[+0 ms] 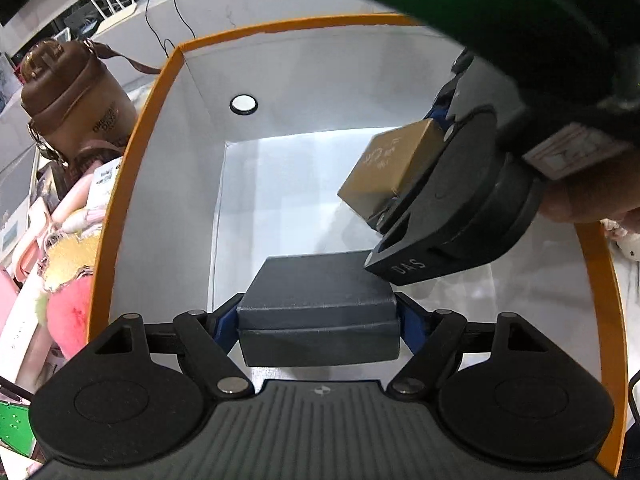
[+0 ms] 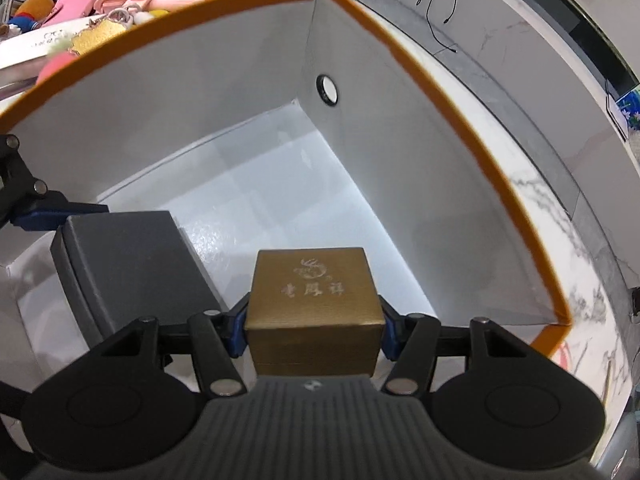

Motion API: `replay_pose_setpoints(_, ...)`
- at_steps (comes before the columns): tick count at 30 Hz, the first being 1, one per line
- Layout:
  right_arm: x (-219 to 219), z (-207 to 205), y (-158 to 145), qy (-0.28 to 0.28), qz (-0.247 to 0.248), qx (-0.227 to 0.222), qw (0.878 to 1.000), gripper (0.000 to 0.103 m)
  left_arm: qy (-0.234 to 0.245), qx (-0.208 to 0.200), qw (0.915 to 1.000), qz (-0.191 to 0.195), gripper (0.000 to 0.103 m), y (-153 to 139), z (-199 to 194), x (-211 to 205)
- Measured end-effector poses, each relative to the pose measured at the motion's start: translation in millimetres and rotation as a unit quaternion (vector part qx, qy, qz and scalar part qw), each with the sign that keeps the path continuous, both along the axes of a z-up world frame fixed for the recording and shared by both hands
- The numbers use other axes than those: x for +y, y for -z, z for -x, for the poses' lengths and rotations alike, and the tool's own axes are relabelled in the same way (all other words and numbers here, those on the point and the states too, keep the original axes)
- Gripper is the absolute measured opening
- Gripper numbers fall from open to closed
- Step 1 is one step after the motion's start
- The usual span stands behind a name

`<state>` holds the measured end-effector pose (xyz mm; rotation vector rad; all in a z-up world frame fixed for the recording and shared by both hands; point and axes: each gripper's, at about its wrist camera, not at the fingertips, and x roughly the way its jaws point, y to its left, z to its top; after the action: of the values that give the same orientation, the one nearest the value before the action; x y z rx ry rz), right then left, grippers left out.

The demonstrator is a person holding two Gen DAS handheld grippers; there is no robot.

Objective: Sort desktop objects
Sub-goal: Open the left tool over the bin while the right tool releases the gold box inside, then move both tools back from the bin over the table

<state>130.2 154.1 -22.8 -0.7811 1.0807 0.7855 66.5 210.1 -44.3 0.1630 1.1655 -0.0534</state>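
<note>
Both boxes held inside the large orange-rimmed white cardboard bin (image 1: 132,184), above its floor, neither yet set down. Left gripper (image 1: 318,326) clamped on a dark grey square lidded gift box (image 1: 320,300), blue pads pressing its two side faces, box level at lower centre of the left wrist view. Right gripper (image 2: 314,330) closed on a smaller brass-gold cube box with embossed logo and characters (image 2: 312,300), lying straight ahead between the fingers, no clear long axis. In the left view, gold box (image 1: 388,168) tilted at centre right, higher than the grey one and apart from it; in the right view, grey box (image 2: 132,264) at left, just beside and slightly ahead. Bin floor below bare white; only a round black-ringed eyelet (image 1: 243,104) in the far wall. Likely next: lowering and release, with the open floor beyond and to the right of the gold box the safer spot, judging by the crowding between the two grippers. Outside the bin, upper left of the left view, a brown cylindrical leather bag (image 1: 76,100) and pink clutter (image 1: 64,308) unsorted.
</note>
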Motion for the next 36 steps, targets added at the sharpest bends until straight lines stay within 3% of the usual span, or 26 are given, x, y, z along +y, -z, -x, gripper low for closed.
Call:
replay_pose_setpoints(2, -3, -1, -6, 0.008, -0.02, -0.005, 1.0, 0.087, -0.001, -0.006, 1.0, 0.0, 0.093, -2, 0, 1)
replay_pose_setpoints(8, -19, 0, -23, 0.014, -0.051, -0.014, 0.998, 0.087, -0.019, -0.012, 0.9997, 0.012, 0.093, -9, 1, 9)
replay_pose_setpoints(13, -34, 3, -42, 0.024, -0.1, -0.009, 0.995, 0.087, -0.042, -0.04, 0.9968, 0.054, 0.093, -28, 4, 21)
replay_pose_setpoints(20, -75, 14, -74, 0.03, -0.178, -0.018, 0.983, 0.086, -0.055, -0.078, 0.9944, 0.046, 0.093, -42, 12, 17)
replay_pose_setpoints(26, -140, 30, -102, 0.075, -0.237, -0.026, 0.968, 0.086, -0.049, -0.106, 0.9906, 0.072, 0.093, -58, 20, 0)
replay_pose_setpoints(32, -215, 47, -99, 0.127, -0.255, -0.058, 0.957, 0.087, -0.046, -0.152, 0.9818, 0.105, 0.093, -82, 31, -26)
replay_pose_setpoints(36, -262, 58, -88, 0.161, -0.255, -0.069, 0.951, 0.087, -0.005, -0.177, 0.975, 0.134, 0.093, -91, 37, -58)
